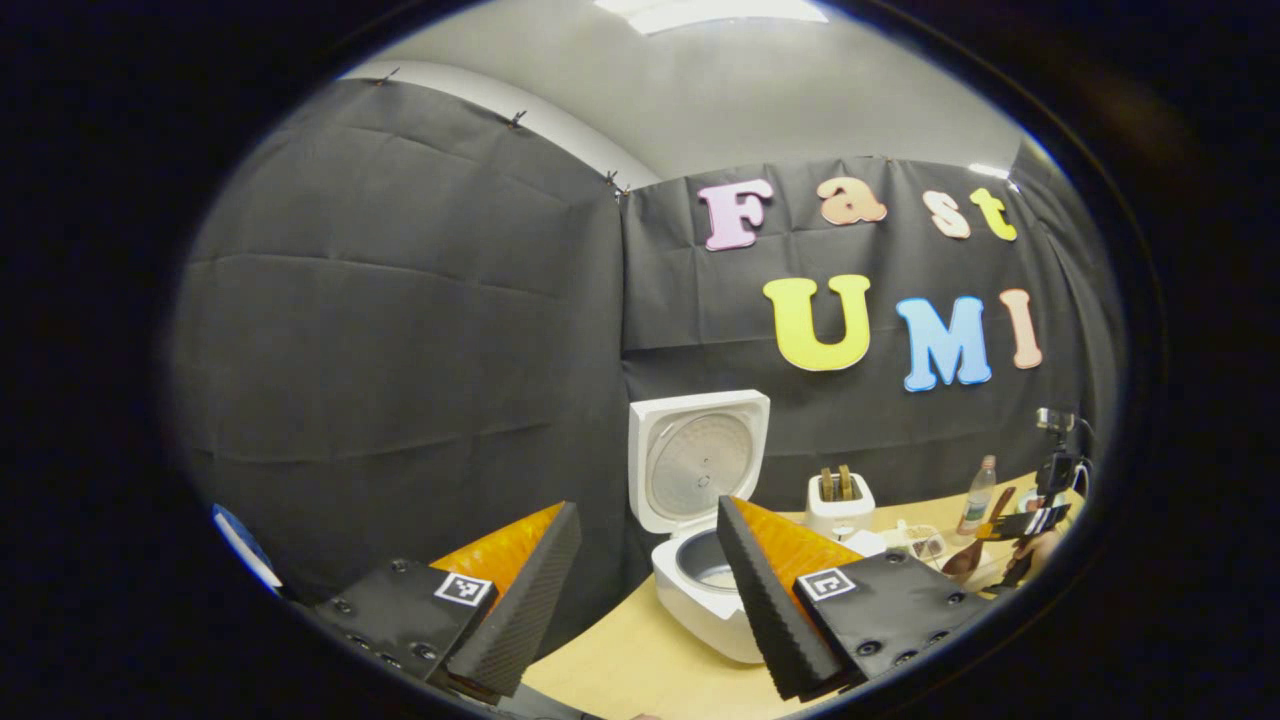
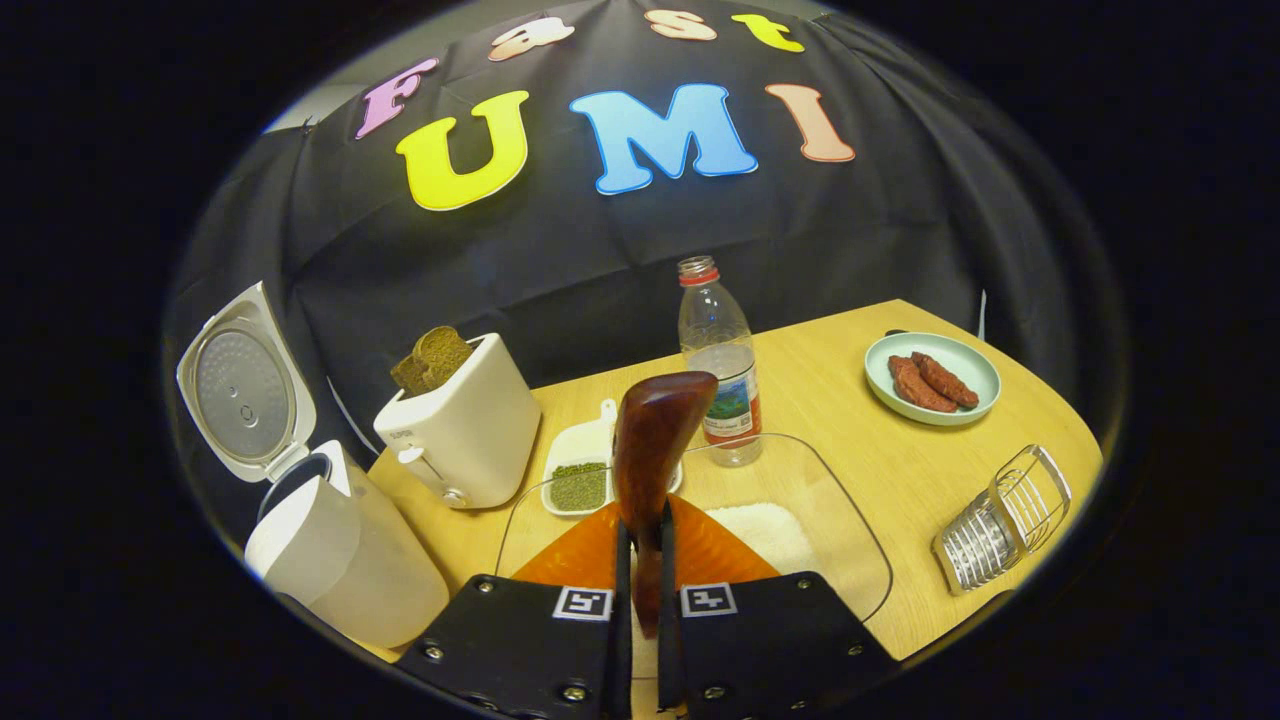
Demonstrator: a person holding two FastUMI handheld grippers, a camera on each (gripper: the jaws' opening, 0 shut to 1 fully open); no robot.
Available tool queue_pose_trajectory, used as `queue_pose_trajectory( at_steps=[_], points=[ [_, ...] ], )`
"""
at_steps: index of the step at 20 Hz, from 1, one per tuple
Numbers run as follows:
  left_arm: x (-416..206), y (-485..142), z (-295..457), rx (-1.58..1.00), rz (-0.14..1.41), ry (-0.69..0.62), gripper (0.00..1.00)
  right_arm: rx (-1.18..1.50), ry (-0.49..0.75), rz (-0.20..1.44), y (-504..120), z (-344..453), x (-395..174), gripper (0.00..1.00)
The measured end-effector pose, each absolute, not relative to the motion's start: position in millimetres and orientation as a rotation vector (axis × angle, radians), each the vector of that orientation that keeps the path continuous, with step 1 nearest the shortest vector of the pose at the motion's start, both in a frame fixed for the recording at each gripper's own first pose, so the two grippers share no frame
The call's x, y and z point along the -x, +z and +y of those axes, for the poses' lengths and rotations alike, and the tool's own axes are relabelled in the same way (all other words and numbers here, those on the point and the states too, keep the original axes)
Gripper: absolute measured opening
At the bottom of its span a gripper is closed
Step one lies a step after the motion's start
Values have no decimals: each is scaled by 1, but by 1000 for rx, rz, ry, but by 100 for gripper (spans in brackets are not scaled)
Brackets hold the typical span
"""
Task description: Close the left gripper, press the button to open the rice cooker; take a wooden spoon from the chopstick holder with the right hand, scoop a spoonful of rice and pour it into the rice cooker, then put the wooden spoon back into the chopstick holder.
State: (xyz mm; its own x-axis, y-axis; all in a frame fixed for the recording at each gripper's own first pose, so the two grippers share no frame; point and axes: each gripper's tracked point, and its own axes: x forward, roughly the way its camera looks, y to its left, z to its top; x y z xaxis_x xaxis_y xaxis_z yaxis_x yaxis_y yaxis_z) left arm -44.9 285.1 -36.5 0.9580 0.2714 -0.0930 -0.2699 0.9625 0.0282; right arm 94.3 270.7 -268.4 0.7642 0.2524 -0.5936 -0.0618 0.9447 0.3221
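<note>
At the left end of the counter (image 1: 640,660), in the left gripper view, the rice cooker (image 1: 700,590) stands with its lid (image 1: 698,460) swung up and the inner pot bare, so the button press looks done; the left tongs (image 1: 648,590) hang released, fingers well apart, short of the cooker. Far to the right in that view the other gripper carries the wooden spoon (image 1: 970,555) over the counter, past the toaster (image 1: 840,505) and a bottle (image 1: 978,497). In the right gripper view the right tongs (image 2: 645,560) are clenched on the wooden spoon's handle, its bowl standing up ahead of them above a clear dish (image 2: 800,500) with a heap of rice (image 2: 765,535) in it. The bowl looks dry, with no grains that I can make out, so I judge the scoop is not yet made. The chopstick holder (image 2: 1000,525), a wire basket, lies on its side at the near right, well apart. Scooping, pouring into the cooker at far left, and returning the spoon all seem left to do.
</note>
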Motion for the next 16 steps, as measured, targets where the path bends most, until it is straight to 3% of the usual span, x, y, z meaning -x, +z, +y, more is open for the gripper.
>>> queue_pose_trajectory(
  at_steps=[6, 16],
  points=[
    [43, -30, 271, -21, 87, 256, 92, -431, 269, 718, -261, 295, -80, 11],
    [49, -20, 249, -24, 81, 244, 95, -892, 131, 861, -276, 238, -87, 11]
  ],
)
